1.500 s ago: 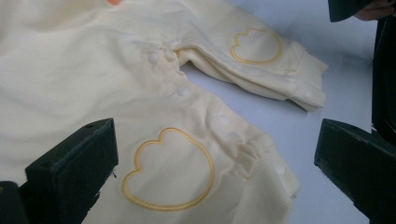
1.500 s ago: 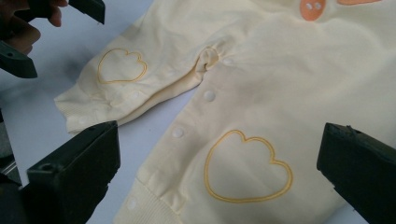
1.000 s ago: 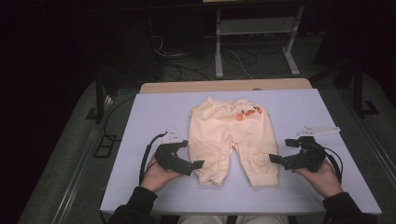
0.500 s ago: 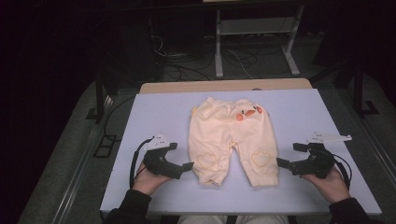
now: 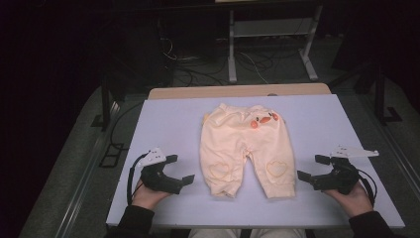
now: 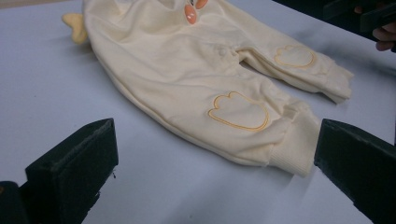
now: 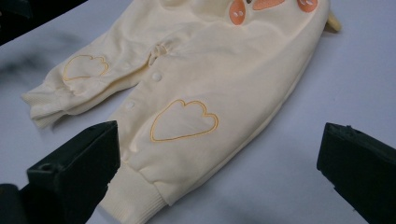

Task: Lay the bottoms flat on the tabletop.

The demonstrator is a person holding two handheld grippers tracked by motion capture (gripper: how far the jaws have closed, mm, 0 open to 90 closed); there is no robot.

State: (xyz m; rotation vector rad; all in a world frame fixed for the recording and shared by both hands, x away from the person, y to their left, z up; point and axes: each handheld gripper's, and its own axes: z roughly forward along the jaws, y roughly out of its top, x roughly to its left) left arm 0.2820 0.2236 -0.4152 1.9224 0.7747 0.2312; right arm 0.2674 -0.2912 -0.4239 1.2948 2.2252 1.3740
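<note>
A pair of small cream baby trousers [image 5: 243,148] lies flat in the middle of the pale table [image 5: 173,124], waistband at the far side, cuffs toward me. Orange patches mark the waist and a stitched shape sits on each knee. My left gripper [image 5: 180,169] rests on the table left of the left cuff, open and empty. My right gripper [image 5: 311,167] rests right of the other cuff, also open and empty. The left gripper view has the near leg of the trousers [image 6: 233,112] between its jaws' line of sight. In the right gripper view the trousers' cuff [image 7: 140,196] lies close to one jaw.
A wooden strip [image 5: 237,91] borders the table's far edge. Beyond it stand a metal rack [image 5: 267,34] and loose cables on a dark floor. Bare table surface lies to both sides of the trousers.
Both grippers have drawn back toward me and outward, away from the trouser cuffs. The trousers lie as before.
</note>
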